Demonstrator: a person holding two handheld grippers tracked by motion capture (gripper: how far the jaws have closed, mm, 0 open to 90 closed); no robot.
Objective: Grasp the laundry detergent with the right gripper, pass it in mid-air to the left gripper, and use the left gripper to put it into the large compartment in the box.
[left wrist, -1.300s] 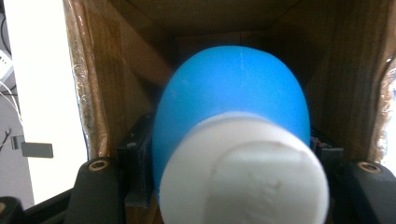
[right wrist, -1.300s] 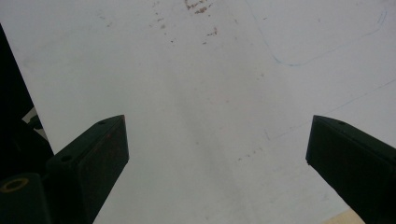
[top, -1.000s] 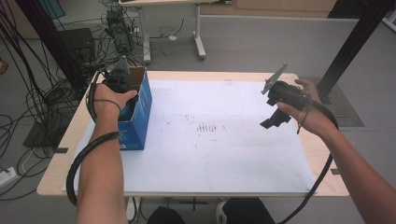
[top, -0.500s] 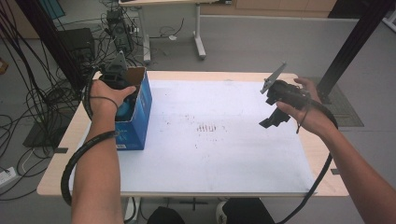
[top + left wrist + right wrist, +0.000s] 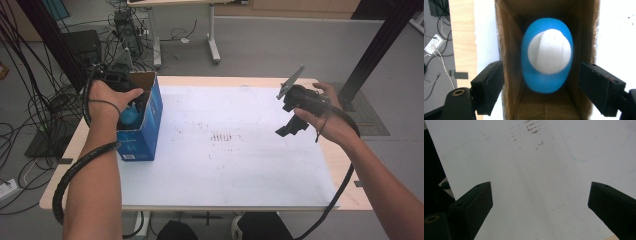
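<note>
An open-topped blue cardboard box (image 5: 142, 135) stands on the table's left side. A blue egg-shaped object (image 5: 131, 116) with a round white patch lies inside it. My left gripper (image 5: 129, 100) hangs just over the box mouth, mostly covered by the hand. In the left gripper view I look straight down into the box (image 5: 511, 50) at the blue object (image 5: 531, 75). The left gripper (image 5: 544, 87) has just been opening, and its pads touch nothing. My right gripper (image 5: 289, 119) hovers over the table's right side. In its own view the right gripper (image 5: 540, 205) is open and empty above the white sheet.
A white sheet (image 5: 225, 150) with faint reddish marks covers most of the wooden table (image 5: 345, 165). Cables and equipment (image 5: 60, 60) crowd the floor to the left. Another table's legs (image 5: 212, 40) stand behind, and a black post (image 5: 375, 55) rises at the right.
My left hand has lifted up and out of the box mouth, and the blue object stays inside. The right hand has kept still.
</note>
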